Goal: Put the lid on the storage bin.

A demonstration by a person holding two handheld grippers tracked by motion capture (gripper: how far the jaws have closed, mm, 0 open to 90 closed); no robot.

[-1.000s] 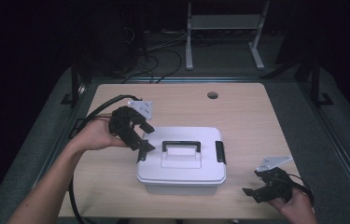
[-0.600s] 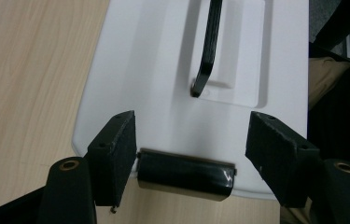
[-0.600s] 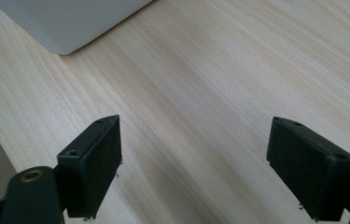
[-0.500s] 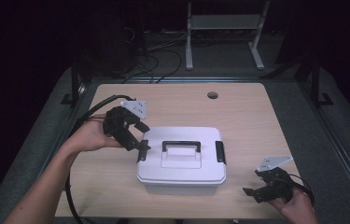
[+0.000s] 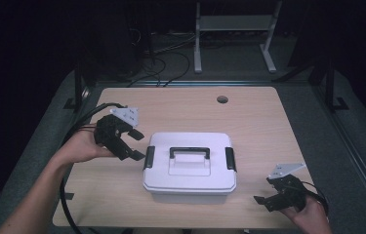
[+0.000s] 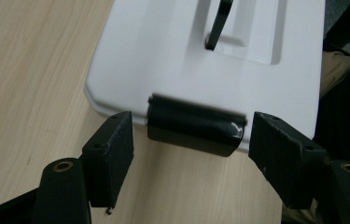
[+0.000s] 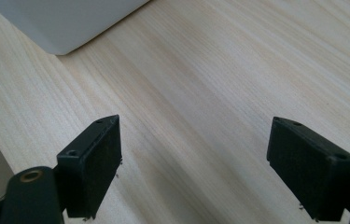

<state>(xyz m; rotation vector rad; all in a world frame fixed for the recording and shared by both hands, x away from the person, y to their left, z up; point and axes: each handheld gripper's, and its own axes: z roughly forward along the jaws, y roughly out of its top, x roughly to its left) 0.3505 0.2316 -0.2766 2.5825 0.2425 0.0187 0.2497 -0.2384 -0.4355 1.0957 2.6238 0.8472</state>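
1. Left gripper (image 5: 132, 144) spread wide, jaws flanking the black latch (image 6: 195, 128) on the white storage box (image 5: 189, 168), mid-table.
2. Right gripper (image 5: 271, 194) wide apart over bare tabletop (image 5: 263, 126) near the front edge, well apart from the box.

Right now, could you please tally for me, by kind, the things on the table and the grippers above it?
White box: 1
Black latches on the box: 2, the left latch and the right latch
Black handle on the lid: 1
Grippers: 2, the left gripper and the right gripper
Total: 6
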